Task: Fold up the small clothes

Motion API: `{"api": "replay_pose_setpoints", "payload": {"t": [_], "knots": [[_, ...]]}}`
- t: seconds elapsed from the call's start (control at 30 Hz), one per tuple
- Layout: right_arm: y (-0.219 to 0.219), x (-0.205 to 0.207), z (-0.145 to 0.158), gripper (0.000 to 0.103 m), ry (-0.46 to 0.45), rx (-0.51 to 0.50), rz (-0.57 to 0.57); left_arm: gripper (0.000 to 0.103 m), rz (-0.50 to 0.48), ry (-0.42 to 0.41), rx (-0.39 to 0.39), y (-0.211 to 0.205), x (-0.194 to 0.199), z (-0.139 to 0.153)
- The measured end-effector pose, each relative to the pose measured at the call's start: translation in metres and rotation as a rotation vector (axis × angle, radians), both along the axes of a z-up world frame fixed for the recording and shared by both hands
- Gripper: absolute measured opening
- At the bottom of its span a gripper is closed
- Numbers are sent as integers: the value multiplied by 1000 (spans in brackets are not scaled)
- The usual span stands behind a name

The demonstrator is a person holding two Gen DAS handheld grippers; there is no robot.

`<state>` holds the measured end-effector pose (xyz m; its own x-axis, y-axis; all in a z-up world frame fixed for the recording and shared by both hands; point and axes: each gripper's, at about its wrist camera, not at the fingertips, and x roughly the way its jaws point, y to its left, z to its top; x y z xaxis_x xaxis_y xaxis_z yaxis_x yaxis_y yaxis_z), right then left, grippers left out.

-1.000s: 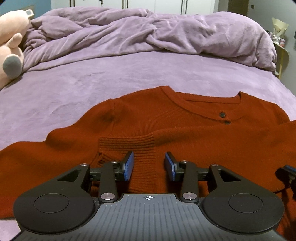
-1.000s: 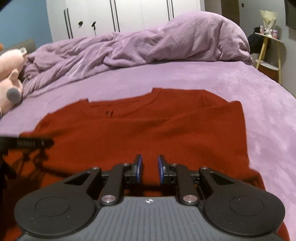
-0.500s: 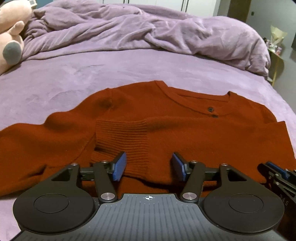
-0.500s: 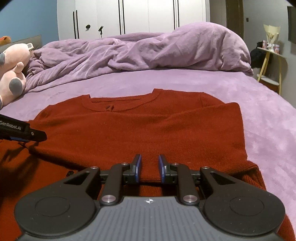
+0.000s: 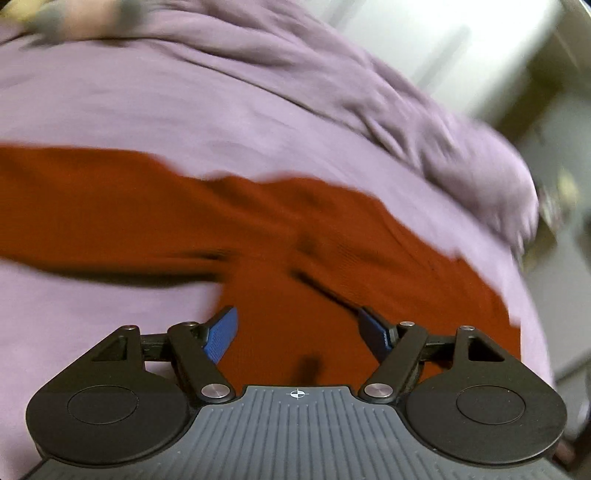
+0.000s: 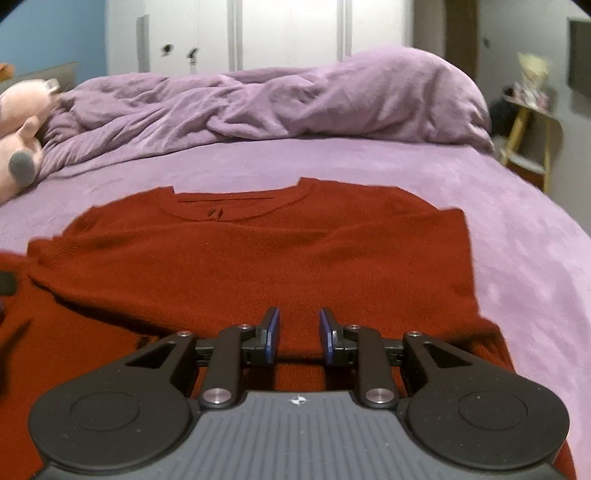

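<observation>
Rust-red sweater [image 6: 258, 258] spread flat on purple bed [image 6: 517, 240], mid-frame. Left gripper [image 5: 299, 332] jaws just opened wide, nothing between. Right gripper [image 6: 297, 338] jaws just parted slightly, pinching nothing.

The left wrist view is tilted and smeared with motion blur. The left gripper [image 5: 297, 330] hangs over a rust-red sweater [image 5: 280, 236] spread on the purple bed [image 5: 155, 107]; its jaws have just been opening and stand wide, nothing pinched between the blue pads [image 5: 221, 334]. One sleeve [image 5: 74, 199] stretches left. A crumpled purple duvet [image 5: 406, 122] lies beyond; the blurred pink shape [image 5: 74, 18] at top left may be a plush toy.
</observation>
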<state>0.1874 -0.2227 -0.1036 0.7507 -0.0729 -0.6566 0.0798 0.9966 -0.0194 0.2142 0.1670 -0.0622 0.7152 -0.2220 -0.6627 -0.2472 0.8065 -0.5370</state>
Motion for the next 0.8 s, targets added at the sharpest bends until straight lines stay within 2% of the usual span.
{"api": "replay_pose_setpoints", "payload": {"t": [0.07,0.13,0.2,0.3,0.33,0.37,0.47,0.53,0.6,0.63,0.8], "knots": [[-2,-22,12,51,0,151,21,78,123,6,16,37,-24,-2],[-1,-49,19,59,-23,269,51,78,239,-9,11,71,-47,-6],[2,-67,20,59,-14,298,62,77,344,-17,-50,103,-65,-15],[3,-77,19,59,16,328,54,75,519,-10,-211,152,-86,-36],[3,-77,19,60,25,331,46,70,588,-22,-263,166,-93,-44],[3,-77,20,60,26,325,43,66,641,-21,-271,180,-99,-52],[9,-73,25,60,26,293,32,50,785,-79,-422,209,-109,-73],[13,-71,29,61,16,303,36,33,842,-98,-466,222,-109,-82],[18,-70,33,65,1,299,42,22,853,-95,-473,231,-102,-87],[21,-71,33,66,-5,294,46,18,845,-94,-475,234,-101,-88],[30,-69,32,66,0,303,72,13,833,-130,-469,237,-92,-84]]}}
